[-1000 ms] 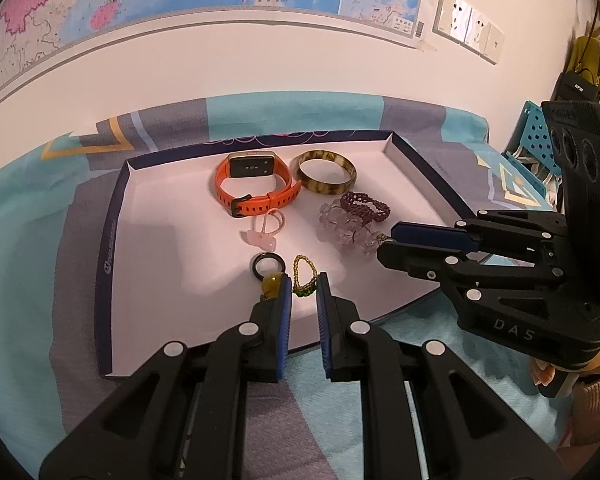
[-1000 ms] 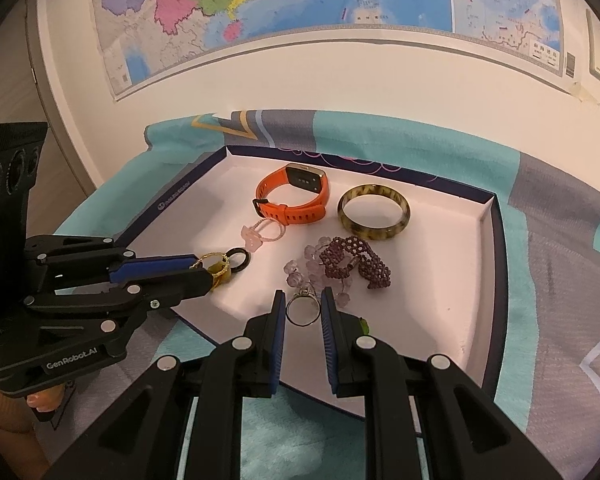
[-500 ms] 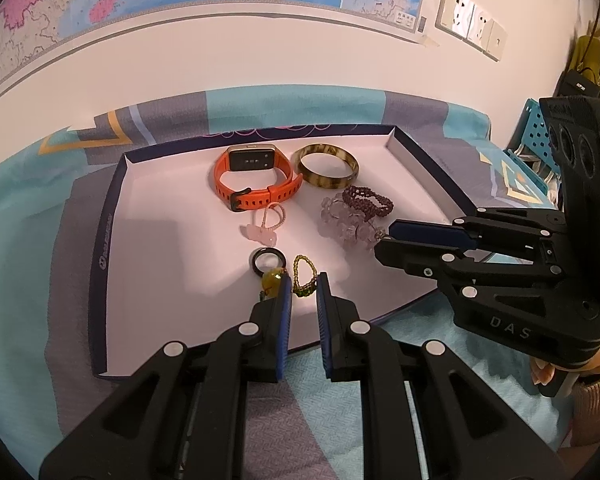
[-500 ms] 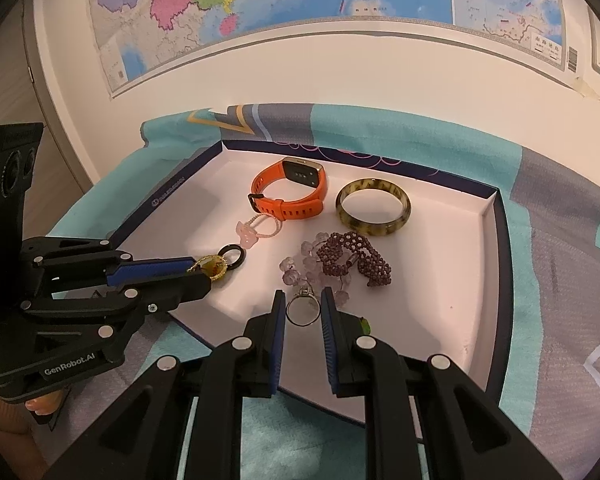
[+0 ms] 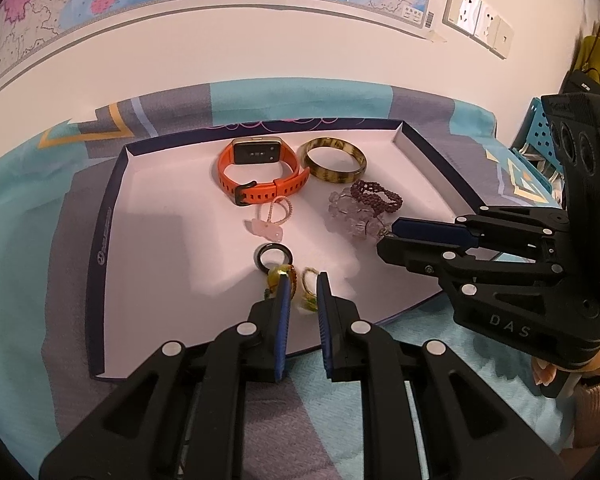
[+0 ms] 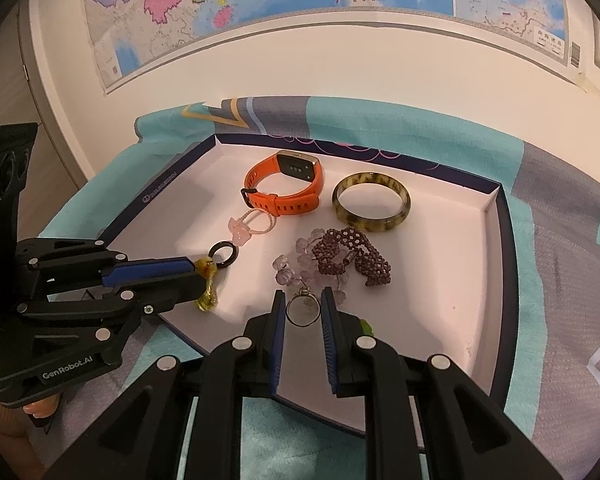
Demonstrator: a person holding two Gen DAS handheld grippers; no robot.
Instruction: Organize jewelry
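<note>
cloth (image 5: 40,240): soft and folded under the tray, so a push on the near edge could tip or slide the tray.
tray (image 5: 100,240): low-walled and holding all the jewelry. Both tools work over its near edge, where a dropped piece could roll off onto the cloth.
right gripper (image 6: 302,296): jaws narrow, pinching the silver ring across its width near the middle of the near edge. I cannot tell whether the ring is clear of the floor.
left gripper (image 5: 302,282): jaws nearly closed on the gold ring, just inside the near edge. The two tools stand near each other and could knock together if they cross.
watch (image 5: 260,194): toward the far edge, well apart from both tools, so at little risk.
bangle (image 5: 332,176): just beside the watch and equally safe.
bead bracelets (image 5: 376,196): purple and clear strands lie tangled, and the clear one is just beyond the silver ring. A forward move could snag and drag them.
pink charm (image 5: 266,230): mid-tray and light, easily swept aside.
black ring (image 5: 260,258): touching a yellow bead (image 5: 274,276) beside the left fingers, and may get dragged along.
silver ring (image 6: 302,325): thin, hard and round, so it may twist and spring out of the pads.
gold ring (image 5: 309,302): tiny and held only at the tips, so it could slip out unnoticed.
</note>
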